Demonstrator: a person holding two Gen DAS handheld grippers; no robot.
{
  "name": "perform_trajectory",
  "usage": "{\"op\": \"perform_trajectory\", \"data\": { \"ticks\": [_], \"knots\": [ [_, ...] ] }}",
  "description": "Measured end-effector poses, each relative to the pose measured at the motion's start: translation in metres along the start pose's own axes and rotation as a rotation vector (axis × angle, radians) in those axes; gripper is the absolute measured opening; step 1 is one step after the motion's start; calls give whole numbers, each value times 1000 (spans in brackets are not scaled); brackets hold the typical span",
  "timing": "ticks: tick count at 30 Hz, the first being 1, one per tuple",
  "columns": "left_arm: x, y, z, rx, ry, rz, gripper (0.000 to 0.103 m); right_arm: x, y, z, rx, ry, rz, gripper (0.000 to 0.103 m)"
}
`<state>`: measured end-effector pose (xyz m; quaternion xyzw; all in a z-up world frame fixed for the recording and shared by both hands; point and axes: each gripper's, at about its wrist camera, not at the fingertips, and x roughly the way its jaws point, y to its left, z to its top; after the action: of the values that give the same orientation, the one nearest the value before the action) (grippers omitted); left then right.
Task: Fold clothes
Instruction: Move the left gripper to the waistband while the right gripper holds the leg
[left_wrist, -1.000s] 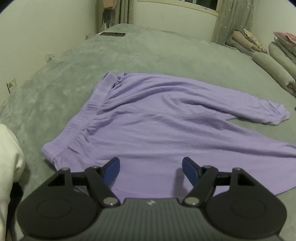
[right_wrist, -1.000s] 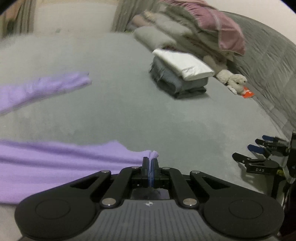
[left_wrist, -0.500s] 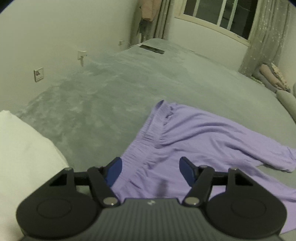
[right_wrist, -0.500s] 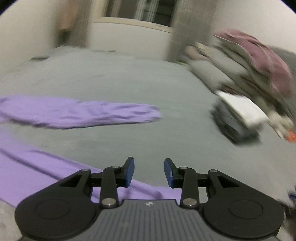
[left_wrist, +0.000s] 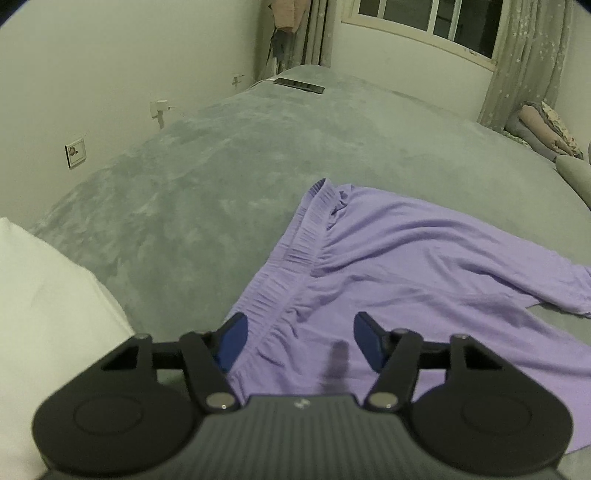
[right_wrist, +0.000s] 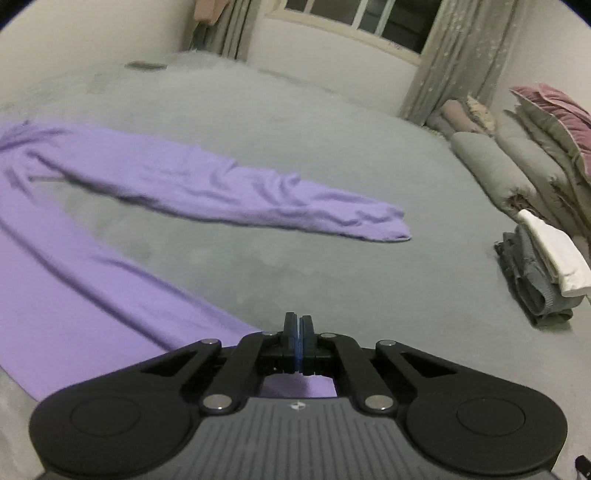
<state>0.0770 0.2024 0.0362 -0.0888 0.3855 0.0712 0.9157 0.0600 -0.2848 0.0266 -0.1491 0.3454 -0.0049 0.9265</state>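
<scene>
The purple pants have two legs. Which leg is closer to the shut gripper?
The near leg, running down under the shut right gripper. The other leg lies farther up the bed, ending near the folded clothes.

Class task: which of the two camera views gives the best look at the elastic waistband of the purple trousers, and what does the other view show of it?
The left wrist view: the waistband runs gathered along the trousers' near edge. The right wrist view shows only both legs; its waistband end is blurred at the frame's left edge.

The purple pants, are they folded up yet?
Not yet. The purple pants lie spread flat on the bed, legs apart.
</scene>
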Motion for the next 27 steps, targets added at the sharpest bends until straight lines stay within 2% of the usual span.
{"op": "perform_trajectory", "data": {
  "ticks": [3,5,6,9,11,12,14,21,24,25,26,27],
  "knots": [
    [1,-1,0,2,-3,3,57,-6,-3,3,44,-51,39,6],
    [3,-2,0,11,-5,3,57,-5,-1,3,35,-30,130,28],
    [5,-4,0,17,-6,3,57,-3,4,2,11,-22,152,30],
    [9,-8,-2,43,-2,5,57,6,18,-1,-62,8,177,30],
    [11,-11,-3,61,0,8,49,9,19,-2,-57,6,200,28],
    [11,-12,-4,68,0,12,43,10,19,-2,-61,9,201,24],
    [11,-14,-4,79,0,19,39,10,19,-1,-73,16,201,1],
    [12,-11,-2,64,-1,26,35,7,21,7,-111,-30,107,1],
    [12,-11,-3,61,0,25,35,6,22,7,-138,-36,155,2],
    [12,-10,-2,62,0,24,35,6,22,6,-143,-26,184,10],
    [12,-11,-3,65,-1,25,35,7,22,6,-147,-17,214,34],
    [12,-11,-3,67,-1,25,36,9,21,6,-146,-11,217,43]
  ]
}}
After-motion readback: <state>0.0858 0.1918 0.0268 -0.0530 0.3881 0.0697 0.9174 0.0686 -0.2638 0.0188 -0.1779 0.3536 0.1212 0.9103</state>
